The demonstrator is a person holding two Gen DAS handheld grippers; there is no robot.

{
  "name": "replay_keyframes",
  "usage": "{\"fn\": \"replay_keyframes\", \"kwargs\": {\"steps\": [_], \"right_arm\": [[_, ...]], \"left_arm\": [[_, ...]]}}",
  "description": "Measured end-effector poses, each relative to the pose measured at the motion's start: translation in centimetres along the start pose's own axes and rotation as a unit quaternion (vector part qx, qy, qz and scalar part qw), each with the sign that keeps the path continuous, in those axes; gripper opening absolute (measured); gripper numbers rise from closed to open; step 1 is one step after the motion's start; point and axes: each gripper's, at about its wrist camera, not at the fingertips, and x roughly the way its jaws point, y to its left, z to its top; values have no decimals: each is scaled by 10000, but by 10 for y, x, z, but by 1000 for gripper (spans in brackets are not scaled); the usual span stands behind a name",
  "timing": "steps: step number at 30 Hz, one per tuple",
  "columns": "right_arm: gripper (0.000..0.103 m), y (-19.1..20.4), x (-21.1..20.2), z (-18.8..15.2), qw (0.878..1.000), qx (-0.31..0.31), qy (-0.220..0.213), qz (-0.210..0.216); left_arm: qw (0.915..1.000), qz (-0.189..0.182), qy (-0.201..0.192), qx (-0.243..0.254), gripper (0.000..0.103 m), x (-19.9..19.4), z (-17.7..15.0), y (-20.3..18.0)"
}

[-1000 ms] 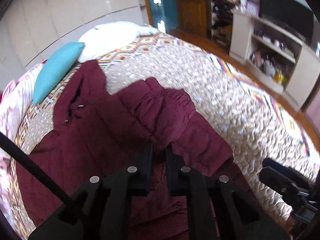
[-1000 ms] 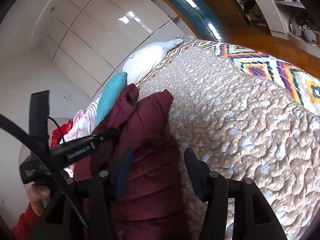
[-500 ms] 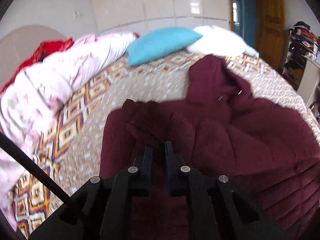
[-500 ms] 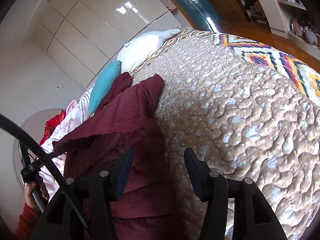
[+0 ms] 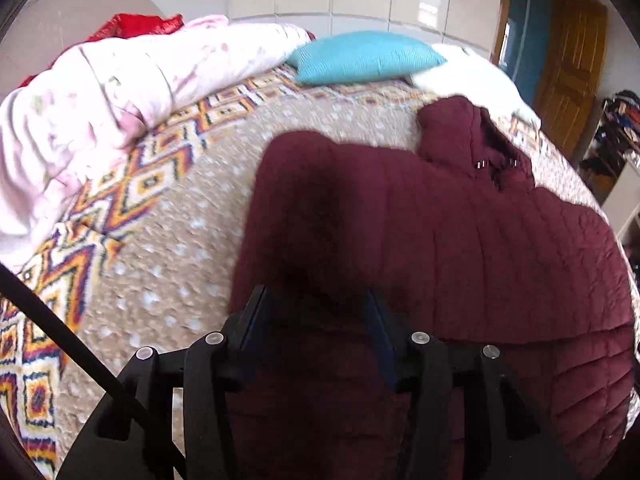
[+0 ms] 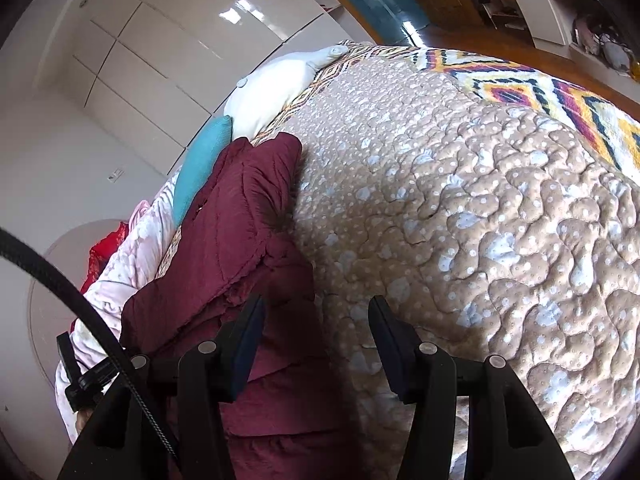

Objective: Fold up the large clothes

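Quilted bedspread (image 6: 480, 220) is carrying the maroon coat (image 5: 440, 240), which is lying flat below the teal pillow (image 5: 364, 58), one sleeve folded across. Left gripper (image 5: 316, 328) is hovering over it, its jaws just having been opening, spread now with coat under them and nothing pinched. Right gripper (image 6: 316, 340) is hanging spread over the coat's edge. That puffy sleeve is looking liable to spring open unpressed.

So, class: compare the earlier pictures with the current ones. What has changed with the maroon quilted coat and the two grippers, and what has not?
The left gripper carried a fold of the maroon quilted coat across toward the pink duvet side; its jaws have just been opening, and the fold now lies flat, released. The right gripper stayed open over the coat's edge; the turquoise pillow did not move.
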Motion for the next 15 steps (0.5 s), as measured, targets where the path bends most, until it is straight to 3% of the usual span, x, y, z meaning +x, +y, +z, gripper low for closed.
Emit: {"fn": "replay_keyframes", "kwargs": {"steps": [4, 10, 15], "right_arm": [[59, 0, -2, 0, 10000, -14, 16, -22], [59, -1, -2, -1, 10000, 31, 5, -39], [60, -3, -2, -2, 10000, 41, 40, -41]], "left_arm": [[9998, 140, -82, 61, 58, -4, 19, 1], [9958, 708, 568, 104, 59, 60, 35, -2], [9943, 933, 432, 277, 60, 60, 34, -11]]}}
